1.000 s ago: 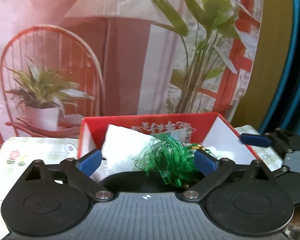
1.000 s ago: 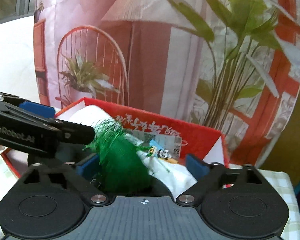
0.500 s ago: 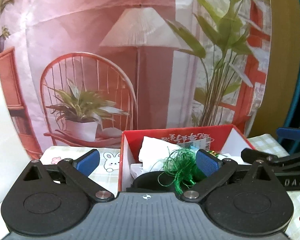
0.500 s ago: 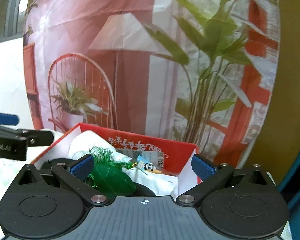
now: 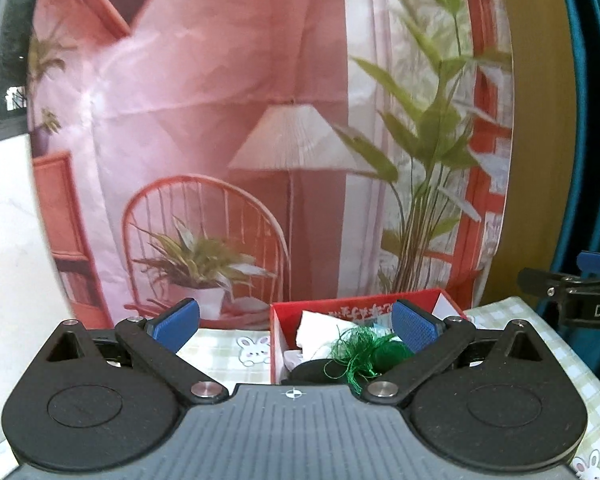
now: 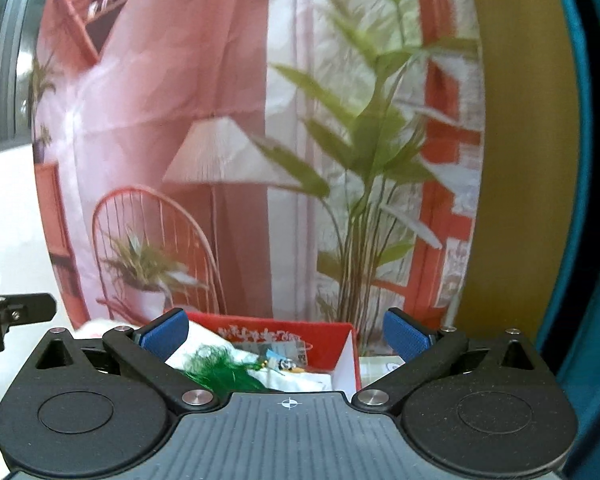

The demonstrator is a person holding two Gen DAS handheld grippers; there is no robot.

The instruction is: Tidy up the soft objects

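Observation:
A red box stands on the checked tablecloth by the backdrop; it also shows in the right wrist view. Inside lie a green fringed tassel, white soft cloth and a small blue trinket. My left gripper is open and empty, drawn back from the box. My right gripper is open and empty, also back from the box. The right gripper's arm shows at the right edge of the left wrist view.
A printed backdrop with a chair, lamp and plants hangs behind the table. The tablecloth with rabbit prints lies left of the box. A teal curtain hangs at the right. The left gripper's arm shows at the left edge.
Both grippers have pulled back and up from the box, which now looks smaller and farther. The tassel stays in the box. Both grippers remain open.

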